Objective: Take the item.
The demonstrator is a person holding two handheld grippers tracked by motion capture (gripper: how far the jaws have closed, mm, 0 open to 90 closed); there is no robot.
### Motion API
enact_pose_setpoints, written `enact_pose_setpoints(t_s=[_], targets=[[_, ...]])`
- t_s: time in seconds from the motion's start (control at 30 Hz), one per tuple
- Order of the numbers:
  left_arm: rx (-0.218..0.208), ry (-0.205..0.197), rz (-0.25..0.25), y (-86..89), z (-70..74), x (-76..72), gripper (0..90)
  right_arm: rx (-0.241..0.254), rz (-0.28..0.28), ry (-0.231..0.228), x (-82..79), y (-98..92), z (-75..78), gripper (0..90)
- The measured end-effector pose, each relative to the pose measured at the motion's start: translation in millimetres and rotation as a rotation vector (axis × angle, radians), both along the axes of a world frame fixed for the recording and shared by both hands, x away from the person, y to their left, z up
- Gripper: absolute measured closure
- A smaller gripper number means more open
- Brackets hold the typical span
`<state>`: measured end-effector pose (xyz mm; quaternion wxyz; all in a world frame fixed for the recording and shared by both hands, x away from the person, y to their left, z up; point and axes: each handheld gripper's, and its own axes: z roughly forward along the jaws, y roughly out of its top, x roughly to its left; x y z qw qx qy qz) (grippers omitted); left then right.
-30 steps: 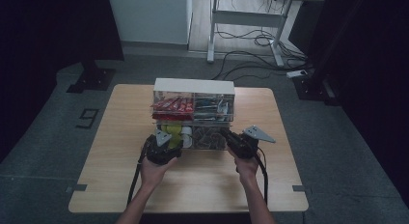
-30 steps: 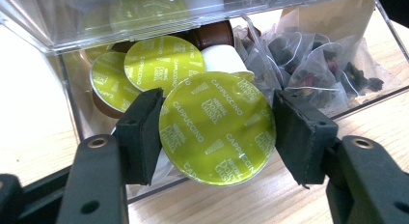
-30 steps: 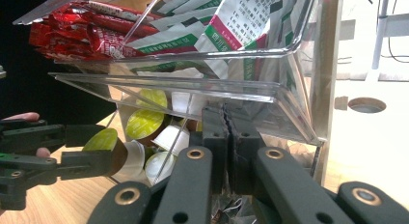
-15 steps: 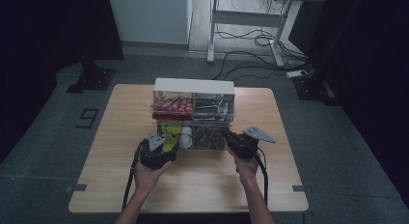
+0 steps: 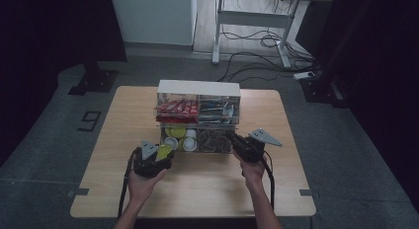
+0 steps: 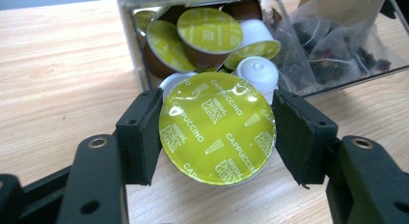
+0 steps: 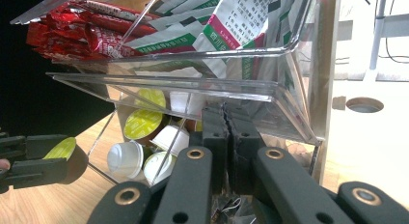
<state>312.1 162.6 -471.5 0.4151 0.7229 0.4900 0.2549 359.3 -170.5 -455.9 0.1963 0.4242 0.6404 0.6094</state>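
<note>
Since the earlier frame, the left claw (image 5: 159,155) has drawn back from the clear organiser (image 5: 198,115) toward the near edge of the counter (image 5: 123,120), carrying a capsule with it; the right claw (image 5: 237,141) has kept its place. Yellow-green foil marked "Cappuccino" tops the capsule (image 6: 218,127), which sits clamped between the two black pads (image 6: 141,134) of the left claw (image 6: 217,132), foil face turned to that claw's camera, clear of the organiser's lower left compartment and just in front of its opening. More capsules (image 6: 207,33) of the same kind, some white (image 6: 258,72), lie heaped in that compartment. Beside it, the lower right compartment holds bagged tea sachets (image 6: 328,40). Upper compartments hold red packets (image 7: 82,35) on the left and green-and-white packets (image 7: 236,26) on the right. The right claw (image 7: 226,132) has its jaws pressed together at the front of the lower right compartment, under the upper shelf's clear lip; whether anything is pinched between them cannot be told. The organiser stands at the middle of the counter, nearer its far edge.
</note>
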Motion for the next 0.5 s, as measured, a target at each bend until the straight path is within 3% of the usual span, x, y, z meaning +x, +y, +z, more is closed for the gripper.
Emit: enact_pose_setpoints(t_s=[0.5], targets=[[-0.002,0.014,0.035,22.4,-8.3,-7.5,38.3,0.001,-0.003,0.003,0.4,0.1,-0.8,87.0]])
